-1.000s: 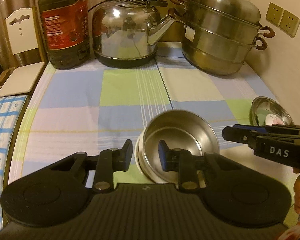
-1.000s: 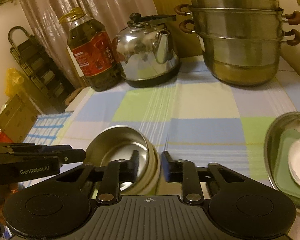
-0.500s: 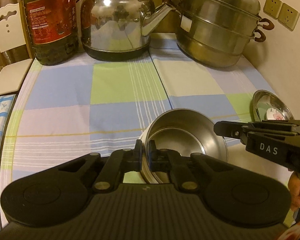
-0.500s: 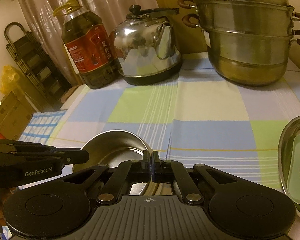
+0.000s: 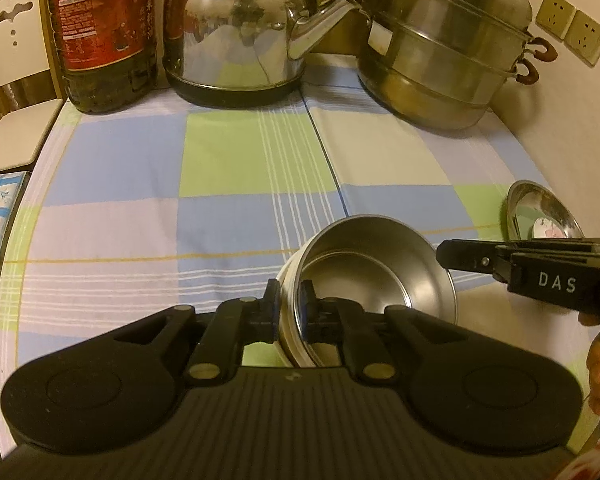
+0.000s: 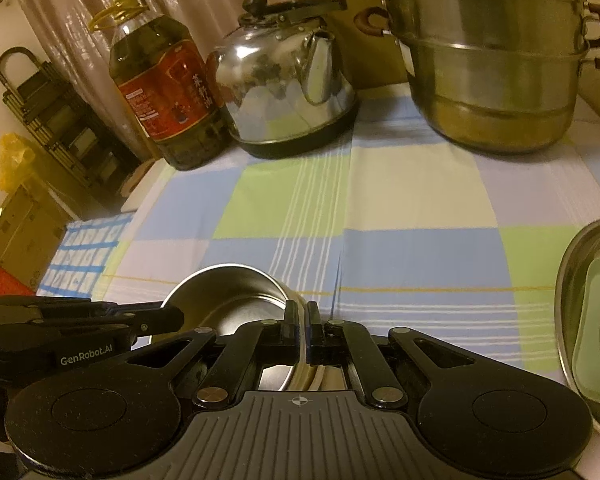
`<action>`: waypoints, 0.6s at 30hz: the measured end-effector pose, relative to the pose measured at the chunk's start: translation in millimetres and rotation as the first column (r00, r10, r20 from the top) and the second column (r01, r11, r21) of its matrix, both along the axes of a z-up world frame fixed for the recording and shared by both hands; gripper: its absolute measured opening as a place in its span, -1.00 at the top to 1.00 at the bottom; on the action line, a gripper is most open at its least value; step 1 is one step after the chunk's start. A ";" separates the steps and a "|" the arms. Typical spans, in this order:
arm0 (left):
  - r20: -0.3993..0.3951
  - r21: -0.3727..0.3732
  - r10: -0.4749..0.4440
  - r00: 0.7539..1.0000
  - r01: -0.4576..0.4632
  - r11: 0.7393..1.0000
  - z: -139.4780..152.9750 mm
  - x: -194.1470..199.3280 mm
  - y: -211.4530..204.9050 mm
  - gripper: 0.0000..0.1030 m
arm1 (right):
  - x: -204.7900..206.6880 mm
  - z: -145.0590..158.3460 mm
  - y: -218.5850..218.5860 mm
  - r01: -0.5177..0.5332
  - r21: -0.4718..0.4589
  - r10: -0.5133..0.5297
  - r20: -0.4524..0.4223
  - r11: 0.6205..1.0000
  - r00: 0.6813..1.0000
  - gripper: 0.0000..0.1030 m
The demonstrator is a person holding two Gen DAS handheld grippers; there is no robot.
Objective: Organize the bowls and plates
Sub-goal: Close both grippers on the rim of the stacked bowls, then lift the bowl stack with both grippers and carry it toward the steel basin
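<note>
On a table (image 5: 260,168) covered in a checked cloth, the left tool (image 5: 287,298) and the right tool (image 6: 302,316) each pinch tight on opposite rims of a steel bowl (image 5: 380,272) nested in a cream bowl (image 5: 286,280), near a steel dish (image 6: 572,280).

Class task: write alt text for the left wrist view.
The left gripper pinches the near rim of a steel bowl on a checked tablecloth, with the right gripper at its far rim. Behind stand an oil bottle, kettle and steamer pot.
</note>
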State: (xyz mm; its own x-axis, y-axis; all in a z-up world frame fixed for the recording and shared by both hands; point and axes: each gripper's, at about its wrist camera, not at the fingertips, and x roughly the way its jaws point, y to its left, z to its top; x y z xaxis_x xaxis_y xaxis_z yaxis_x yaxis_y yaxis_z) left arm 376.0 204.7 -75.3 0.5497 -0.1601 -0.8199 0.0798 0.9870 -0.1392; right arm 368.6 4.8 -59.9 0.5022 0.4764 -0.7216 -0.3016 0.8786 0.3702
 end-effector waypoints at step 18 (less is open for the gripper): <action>-0.081 -0.025 -0.002 0.997 0.000 1.000 -11.0 14.3 3.4 0.83 | 16.5 -3.4 1.2 0.057 0.013 -0.054 -0.165 0.998 0.985 0.84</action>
